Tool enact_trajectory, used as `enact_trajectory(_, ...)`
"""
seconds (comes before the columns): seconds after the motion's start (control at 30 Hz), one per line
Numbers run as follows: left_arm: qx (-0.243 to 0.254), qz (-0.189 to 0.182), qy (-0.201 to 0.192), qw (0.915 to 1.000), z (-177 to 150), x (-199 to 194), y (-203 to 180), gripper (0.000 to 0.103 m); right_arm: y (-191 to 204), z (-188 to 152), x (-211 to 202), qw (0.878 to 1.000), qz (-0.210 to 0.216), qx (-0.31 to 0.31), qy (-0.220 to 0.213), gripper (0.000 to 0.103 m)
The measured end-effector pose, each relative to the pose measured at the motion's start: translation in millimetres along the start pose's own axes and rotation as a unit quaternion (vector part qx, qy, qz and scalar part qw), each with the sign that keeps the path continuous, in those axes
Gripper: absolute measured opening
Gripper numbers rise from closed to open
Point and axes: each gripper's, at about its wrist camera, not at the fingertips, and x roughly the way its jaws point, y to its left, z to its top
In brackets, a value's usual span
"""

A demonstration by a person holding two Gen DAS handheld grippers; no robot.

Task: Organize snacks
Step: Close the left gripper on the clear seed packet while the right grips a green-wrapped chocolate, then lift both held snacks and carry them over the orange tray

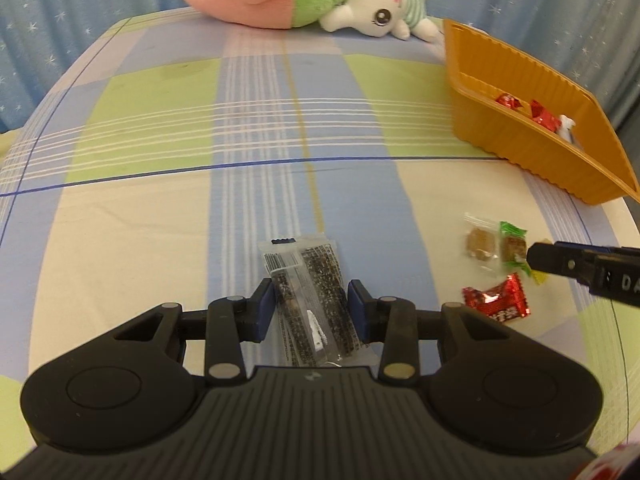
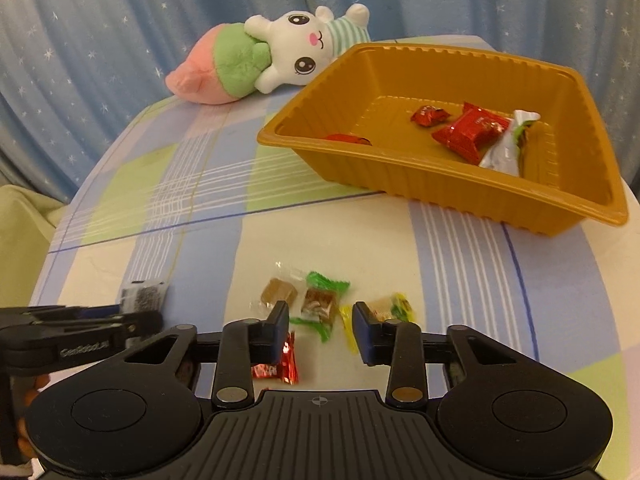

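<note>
Left gripper (image 1: 311,309) jaws clamped on a clear-wrapped dark snack bar (image 1: 308,292) lying on the plaid cloth (image 1: 140,220). Right gripper (image 2: 322,330) jaws apart around a green-wrapped candy (image 2: 320,306), pads seemingly not pressing it. Nearby: clear-wrapped caramel (image 2: 278,293), red candy (image 2: 286,360), yellow-wrapped candy (image 2: 394,306). Beyond, orange tray (image 2: 400,176) with 3 red candies; plush rabbit (image 2: 296,52) behind.
</note>
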Motion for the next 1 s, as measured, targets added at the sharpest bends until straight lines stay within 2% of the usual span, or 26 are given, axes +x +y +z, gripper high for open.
enact_trajectory(0.23, -0.006, 0.007, -0.002, 1.0, -4.0, -4.1, 11.3, 0.036, 3.3, 6.8, 17.7, 1.0, -0.006, -0.004, 0.008, 0.027)
enact_trajectory(0.47, -0.015, 0.011, -0.001, 0.9998, -7.5, -8.4, 20.8, 0.037, 6.6, 5.8, 30.0, 0.999, -0.019, -0.016, 0.02, 0.024)
enact_trajectory(0.67, -0.017, 0.012, 0.007, 0.9998, -11.3, -8.8, 21.5, 0.038, 14.9, 1.1, 31.7, 0.997, -0.033, -0.063, 0.012, 0.022)
enact_trajectory(0.77, 0.0, 0.021, 0.006, 0.9998, -13.7, -8.2, 15.7, 0.038, 17.6, -1.3, 32.2, 0.996, -0.037, -0.081, 0.01, 0.021)
enact_trajectory(1.0, 0.003, 0.021, 0.005, 0.9998, -14.0, -9.3, 15.8, 0.035, 14.6, 2.3, 25.2, 0.997, -0.027, -0.069, 0.006, 0.021)
